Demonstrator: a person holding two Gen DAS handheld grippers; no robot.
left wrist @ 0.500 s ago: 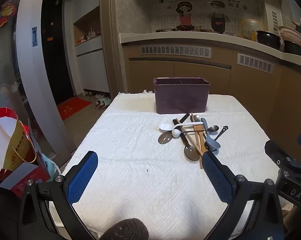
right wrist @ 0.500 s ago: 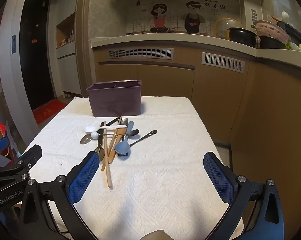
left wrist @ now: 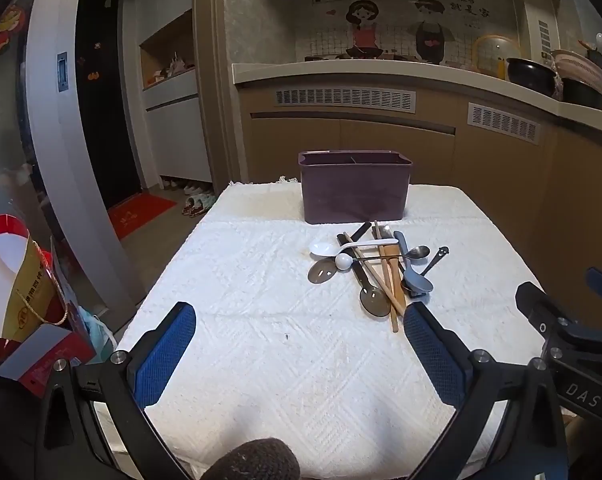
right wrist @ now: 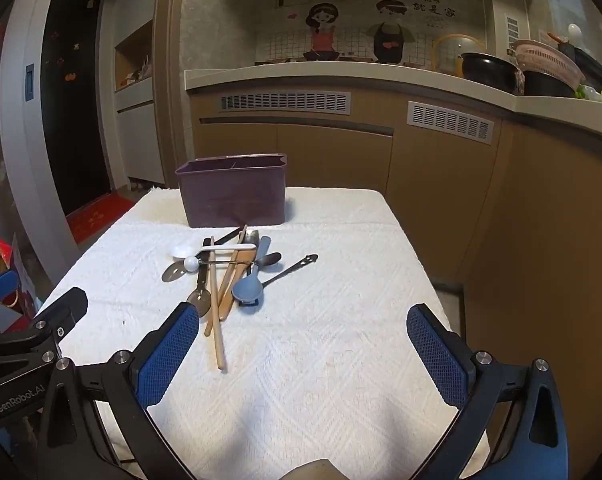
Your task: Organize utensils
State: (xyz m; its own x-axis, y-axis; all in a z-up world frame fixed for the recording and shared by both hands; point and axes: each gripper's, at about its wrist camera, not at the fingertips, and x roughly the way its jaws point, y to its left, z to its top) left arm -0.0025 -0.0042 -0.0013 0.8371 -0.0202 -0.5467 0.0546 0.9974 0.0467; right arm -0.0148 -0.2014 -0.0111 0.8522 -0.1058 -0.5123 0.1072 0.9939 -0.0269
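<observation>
A pile of utensils [left wrist: 375, 268] lies on the white-clothed table: spoons, wooden chopsticks, a white spoon [left wrist: 325, 249] and a blue-grey spoon [left wrist: 415, 278]. It also shows in the right wrist view [right wrist: 231, 268]. A purple utensil box [left wrist: 355, 186] stands upright behind the pile, seen too in the right wrist view [right wrist: 233, 192]. My left gripper [left wrist: 299, 344] is open and empty, short of the pile and to its left. My right gripper [right wrist: 303, 344] is open and empty, near the pile's front right.
The white cloth [left wrist: 261, 340] covers the table, with edges left, right and front. A red and yellow bag [left wrist: 17, 300] stands on the floor at the left. Kitchen cabinets [right wrist: 441, 168] run behind and to the right.
</observation>
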